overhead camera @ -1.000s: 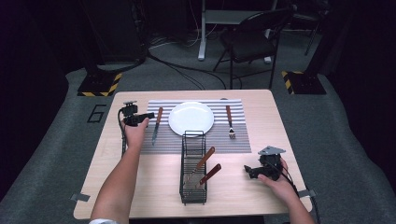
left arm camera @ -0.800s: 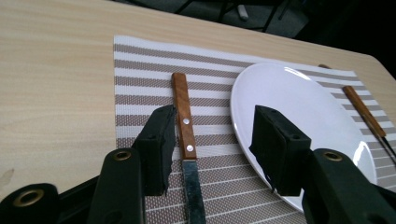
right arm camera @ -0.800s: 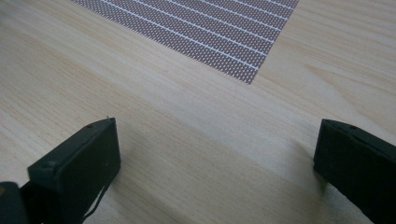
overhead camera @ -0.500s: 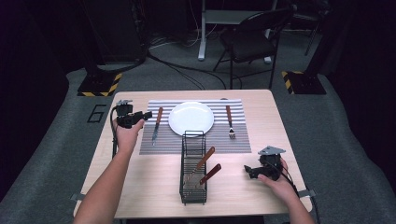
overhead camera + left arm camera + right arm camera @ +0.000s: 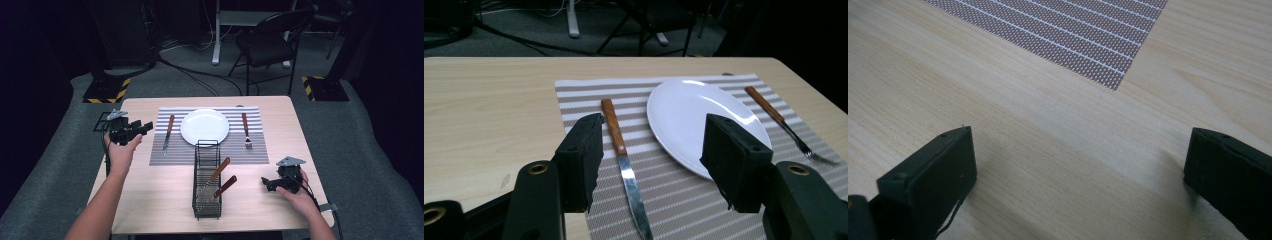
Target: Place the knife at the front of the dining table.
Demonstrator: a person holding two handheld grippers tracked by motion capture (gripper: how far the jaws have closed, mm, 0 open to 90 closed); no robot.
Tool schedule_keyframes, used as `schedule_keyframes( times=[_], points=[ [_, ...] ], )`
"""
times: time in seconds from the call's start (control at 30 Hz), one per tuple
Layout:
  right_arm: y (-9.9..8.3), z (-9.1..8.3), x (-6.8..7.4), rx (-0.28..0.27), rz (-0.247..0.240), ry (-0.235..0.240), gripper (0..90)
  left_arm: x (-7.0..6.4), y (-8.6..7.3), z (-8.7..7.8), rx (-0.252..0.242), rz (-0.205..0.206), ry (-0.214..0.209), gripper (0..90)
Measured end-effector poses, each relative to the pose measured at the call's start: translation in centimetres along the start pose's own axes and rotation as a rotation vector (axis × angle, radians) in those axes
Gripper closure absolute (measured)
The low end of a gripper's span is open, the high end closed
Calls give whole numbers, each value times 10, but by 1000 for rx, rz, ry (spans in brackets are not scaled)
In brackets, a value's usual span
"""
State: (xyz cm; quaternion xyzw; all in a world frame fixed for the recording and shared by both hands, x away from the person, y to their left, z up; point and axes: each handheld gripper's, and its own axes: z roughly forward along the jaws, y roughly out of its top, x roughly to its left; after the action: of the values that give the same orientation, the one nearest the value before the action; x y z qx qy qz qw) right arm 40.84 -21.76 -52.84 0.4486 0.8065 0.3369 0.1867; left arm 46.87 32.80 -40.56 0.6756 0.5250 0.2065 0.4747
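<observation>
The left tongs (image 5: 145, 126) are held above the left edge of the surface (image 5: 150, 195), jaws wide apart and empty, aimed at the knife (image 5: 624, 162) lying on the striped placemat (image 5: 252, 150) just beside the white plate (image 5: 204, 126). The right tongs (image 5: 265, 183) rest low at the near right of the surface, jaws wide apart and empty. A fork (image 5: 245, 131) lies right of the plate; a wire basket (image 5: 206, 150) holds two wooden-handled utensils (image 5: 222, 180)

A black folding chair (image 5: 272, 37) stands on grey floor beyond the wooden table (image 5: 150, 190).
</observation>
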Motion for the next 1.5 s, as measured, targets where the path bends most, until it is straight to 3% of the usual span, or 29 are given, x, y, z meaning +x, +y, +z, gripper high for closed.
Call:
schedule_keyframes(
  times=[0.17, 0.4, 0.53, 0.6, 0.83, 1.07, 1.33, 1.5],
  points=[
    [0, 0, 0, 0, -2, 0, 0, 0, -11, -16, 8, 32, -9, 417],
    [0, 0, 0, 0, 0, 0, 0, 5, -30, -35, 31, 20, -30, 413],
    [0, 0, 0, -1, -2, 0, 0, 9, -48, -43, 52, 25, -10, 410],
    [0, 0, 0, 0, -1, 0, 0, 12, -57, -46, 67, 8, -8, 410],
    [0, 0, 0, -2, -4, 0, 0, 25, -84, -50, 101, -17, 29, 400],
    [0, 0, 0, -3, -5, -1, 0, 31, -105, -49, 128, -10, 62, 382],
    [0, 0, 0, 0, 0, -2, 0, 42, -125, -41, 202, 45, 112, 374],
    [0, 0, 0, 0, 1, -2, 0, 48, -130, -35, 218, 50, 109, 355]
  ],
)
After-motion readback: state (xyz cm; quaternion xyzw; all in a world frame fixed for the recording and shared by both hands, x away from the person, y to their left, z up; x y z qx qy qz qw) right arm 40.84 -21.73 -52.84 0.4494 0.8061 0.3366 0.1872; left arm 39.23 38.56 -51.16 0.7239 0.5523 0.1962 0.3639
